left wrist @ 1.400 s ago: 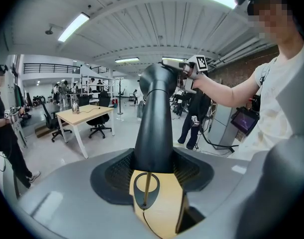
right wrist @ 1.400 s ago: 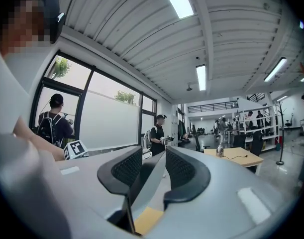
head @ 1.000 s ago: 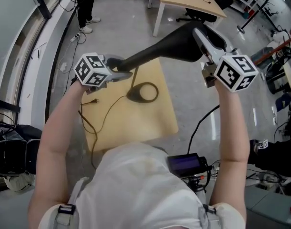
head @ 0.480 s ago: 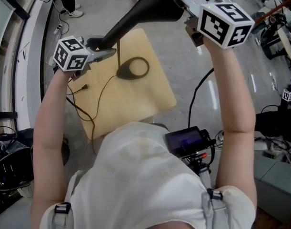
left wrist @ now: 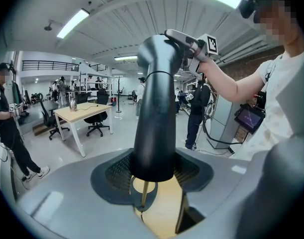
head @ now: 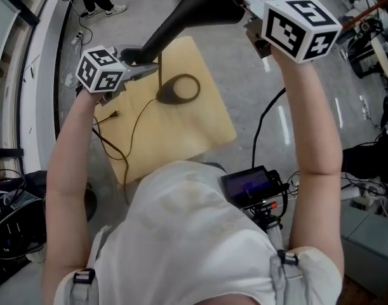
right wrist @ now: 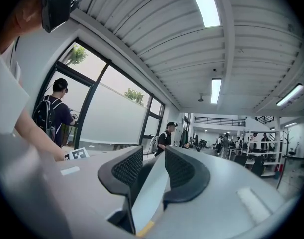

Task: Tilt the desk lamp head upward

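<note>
1. Tilting seems under way: the black cone-shaped desk lamp head [head: 200, 11] sits high above the light wooden table [head: 200, 132].
2. The left gripper [head: 138, 68] clamps its narrow end, and the right gripper [right wrist: 151, 178] pinches its wide rim.
3. The next move calls for raising the rim gently while bracing the narrow end.

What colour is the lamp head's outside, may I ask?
The lamp head is black; left gripper view.

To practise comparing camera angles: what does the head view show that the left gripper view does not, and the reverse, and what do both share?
Only the head view: the left gripper from outside, with its marker cube, and the lamp cord's plug on the wooden table. Only the left gripper view: ceiling strip lights and a desk with office chairs. Both: the lamp head, with the left jaws on its narrow end and the right gripper on its wide end.
</note>
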`<action>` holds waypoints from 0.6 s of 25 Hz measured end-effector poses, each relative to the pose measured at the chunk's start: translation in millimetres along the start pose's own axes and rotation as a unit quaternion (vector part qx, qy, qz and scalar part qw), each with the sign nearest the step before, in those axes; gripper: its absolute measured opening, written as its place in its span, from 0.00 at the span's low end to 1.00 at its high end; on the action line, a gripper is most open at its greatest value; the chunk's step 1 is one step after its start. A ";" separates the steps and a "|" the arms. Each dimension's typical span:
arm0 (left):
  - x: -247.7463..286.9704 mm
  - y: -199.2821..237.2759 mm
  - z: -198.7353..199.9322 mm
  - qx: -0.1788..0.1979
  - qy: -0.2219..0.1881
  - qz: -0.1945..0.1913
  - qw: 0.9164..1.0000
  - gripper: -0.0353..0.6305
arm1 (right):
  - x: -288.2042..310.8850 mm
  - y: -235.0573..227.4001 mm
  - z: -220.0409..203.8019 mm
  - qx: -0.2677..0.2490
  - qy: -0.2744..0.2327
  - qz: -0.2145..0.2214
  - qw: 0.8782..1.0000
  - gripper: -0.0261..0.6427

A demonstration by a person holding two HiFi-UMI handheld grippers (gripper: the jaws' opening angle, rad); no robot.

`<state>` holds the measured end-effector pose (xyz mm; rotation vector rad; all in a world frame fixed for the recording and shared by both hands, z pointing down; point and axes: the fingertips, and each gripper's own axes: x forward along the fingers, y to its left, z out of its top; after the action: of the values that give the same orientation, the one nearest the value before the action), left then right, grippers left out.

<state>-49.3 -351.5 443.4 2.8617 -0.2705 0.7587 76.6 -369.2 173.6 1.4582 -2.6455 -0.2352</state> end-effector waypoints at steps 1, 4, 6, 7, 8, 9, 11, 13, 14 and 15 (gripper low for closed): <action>-1.0 0.7 -2.2 0.001 0.001 0.000 1.000 0.38 | 2.0 4.2 1.4 -0.003 -0.001 0.000 1.000 0.25; 0.6 -1.9 -3.4 0.002 0.002 0.002 1.000 0.38 | 1.4 10.0 5.6 -0.009 -0.005 0.001 1.000 0.25; 4.7 -6.2 1.4 0.002 0.001 0.004 1.000 0.38 | -3.4 7.0 8.9 -0.010 -0.007 0.001 1.000 0.25; 7.1 -9.2 5.0 0.002 0.000 0.004 1.000 0.38 | -7.0 4.6 11.2 -0.010 -0.009 0.001 1.000 0.25; 9.6 -12.4 8.6 0.002 0.000 0.005 1.000 0.38 | -10.9 2.5 13.8 -0.010 -0.010 0.001 1.000 0.25; 12.2 -15.6 12.0 0.002 -0.001 0.006 1.000 0.38 | -14.8 0.7 16.2 -0.011 -0.012 0.002 1.000 0.25; 20.5 -23.1 17.7 0.001 0.000 0.008 1.000 0.38 | -24.4 -5.4 17.5 -0.012 -0.013 0.002 1.000 0.25; 31.1 -31.3 22.6 0.000 0.004 0.007 1.000 0.38 | -35.4 -14.6 15.4 -0.010 -0.011 0.001 1.000 0.25; 34.7 -33.9 23.6 0.000 0.006 0.006 1.000 0.38 | -39.1 -16.6 15.0 -0.010 -0.012 0.001 1.000 0.25; 36.1 -35.3 23.3 0.000 0.006 0.006 1.000 0.38 | -41.0 -16.0 15.4 -0.011 -0.015 0.002 1.000 0.25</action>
<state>0.2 -326.9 437.5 2.8579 -0.2855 0.7777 109.0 -341.7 154.5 1.4537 -2.6594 -0.2866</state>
